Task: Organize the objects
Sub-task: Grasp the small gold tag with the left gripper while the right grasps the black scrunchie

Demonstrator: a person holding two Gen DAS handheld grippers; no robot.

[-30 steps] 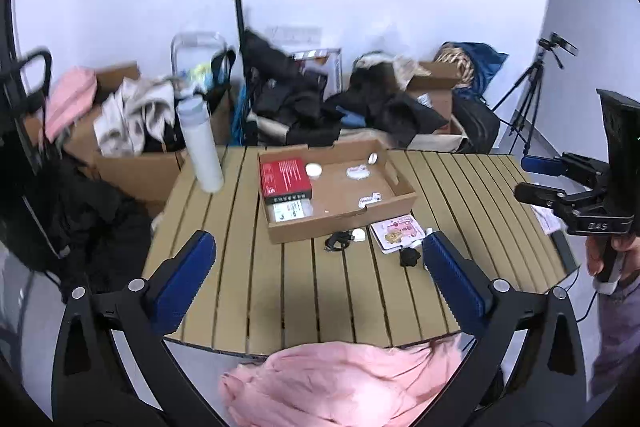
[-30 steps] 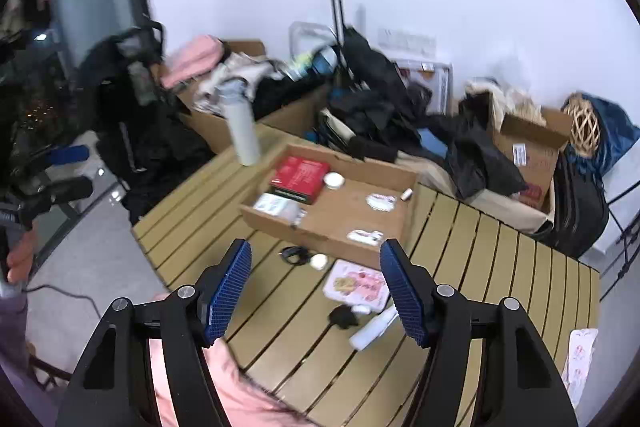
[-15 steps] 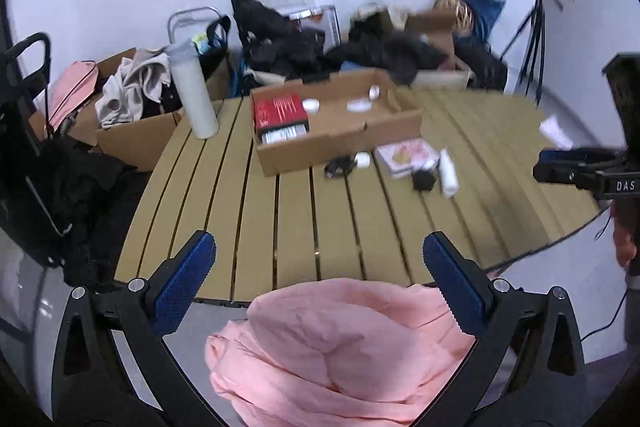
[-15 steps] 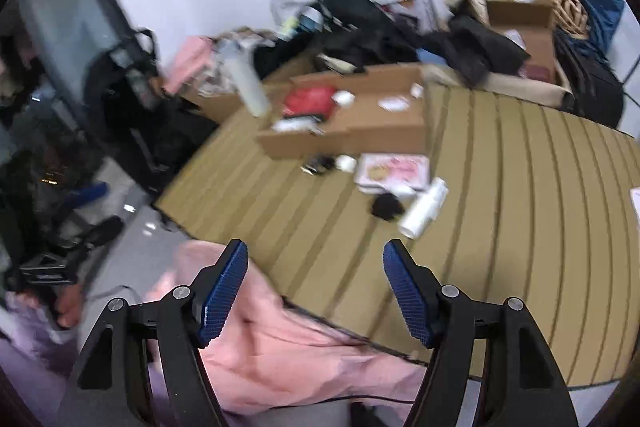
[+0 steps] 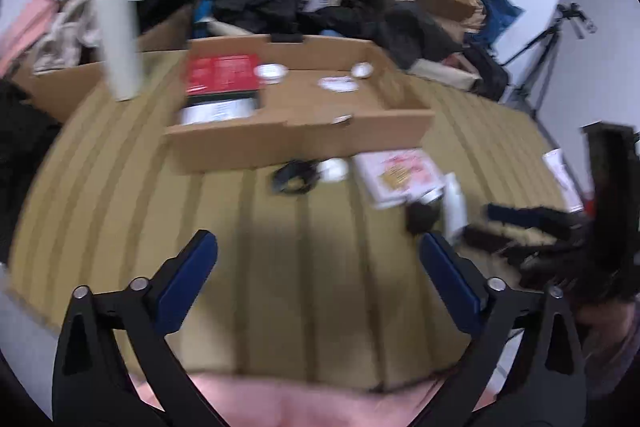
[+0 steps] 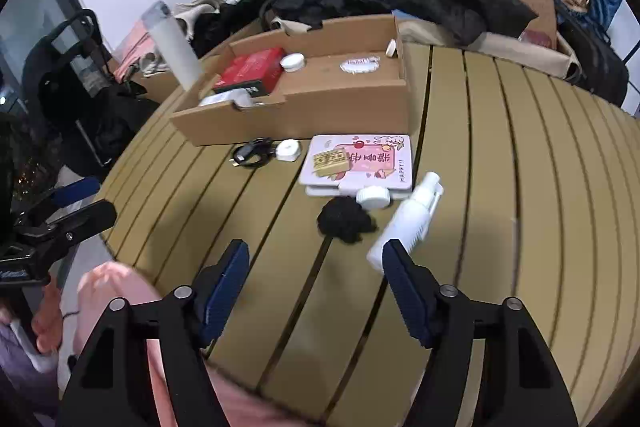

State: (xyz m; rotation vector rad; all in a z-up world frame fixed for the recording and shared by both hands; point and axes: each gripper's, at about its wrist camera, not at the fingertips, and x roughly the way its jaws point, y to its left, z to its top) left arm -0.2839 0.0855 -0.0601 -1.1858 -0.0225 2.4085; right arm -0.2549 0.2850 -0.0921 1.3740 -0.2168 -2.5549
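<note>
A shallow cardboard box [image 6: 340,107] stands on the slatted wooden table [image 6: 520,187], holding a red box [image 6: 252,69], a small white jar [image 6: 292,61] and small white items. In front of it lie a black cable [image 6: 252,153], a white charger [image 6: 287,150], a pink card box [image 6: 360,161], a white cap [image 6: 374,197], a black scrunchie [image 6: 345,219] and a white spray bottle [image 6: 408,219]. My right gripper [image 6: 316,259] is open and empty, just short of the scrunchie and bottle. My left gripper [image 5: 318,251] is open and empty above the table's near part; the view is blurred.
A white tumbler [image 6: 174,45] stands at the table's left rear. Cardboard boxes, black clothes and bags [image 6: 460,3] pile up behind the table. A tripod [image 5: 548,43] stands at the right. Pink cloth [image 6: 120,291] lies below the near edge.
Both grippers have moved forward over the table toward the loose items; the box and items appear larger. Both stay open.
</note>
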